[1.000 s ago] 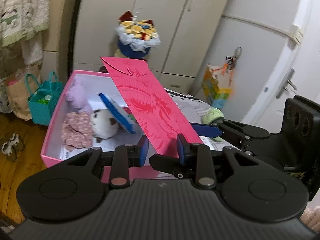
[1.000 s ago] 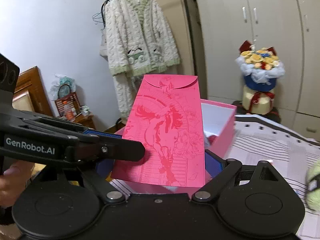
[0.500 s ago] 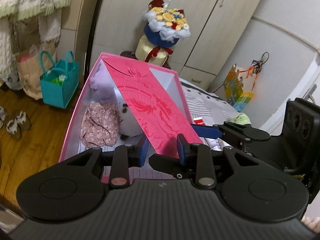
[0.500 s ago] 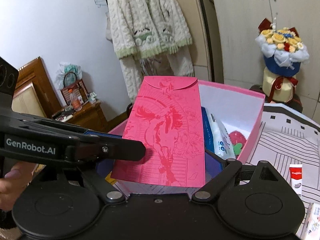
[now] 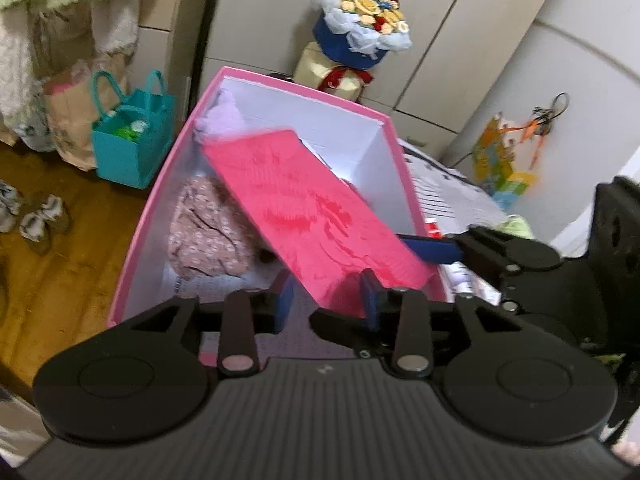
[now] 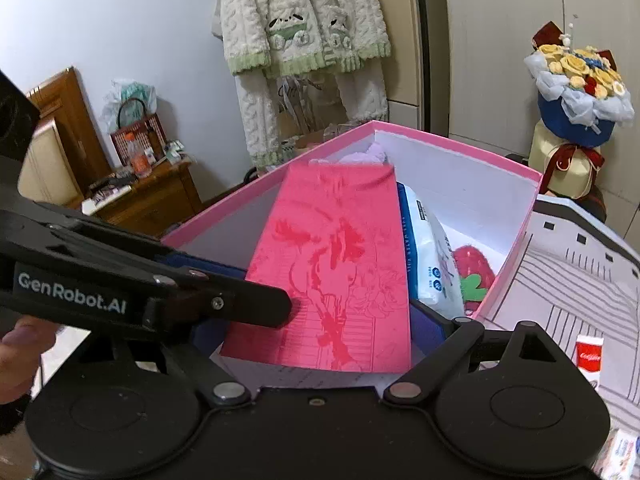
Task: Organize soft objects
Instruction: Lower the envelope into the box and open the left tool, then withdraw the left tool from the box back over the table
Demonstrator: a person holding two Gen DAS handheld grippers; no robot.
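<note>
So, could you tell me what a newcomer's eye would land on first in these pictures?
A big red envelope with a horse print, tilted over an open pink box, between the fingers of both grippers. Inside the box lie a floral cloth on the left and a wipes pack beside a strawberry toy on the right. A flower bouquet stands behind.

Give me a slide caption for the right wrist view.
Right gripper spans a red envelope tilted into the pink box, beside a wipes pack.
</note>
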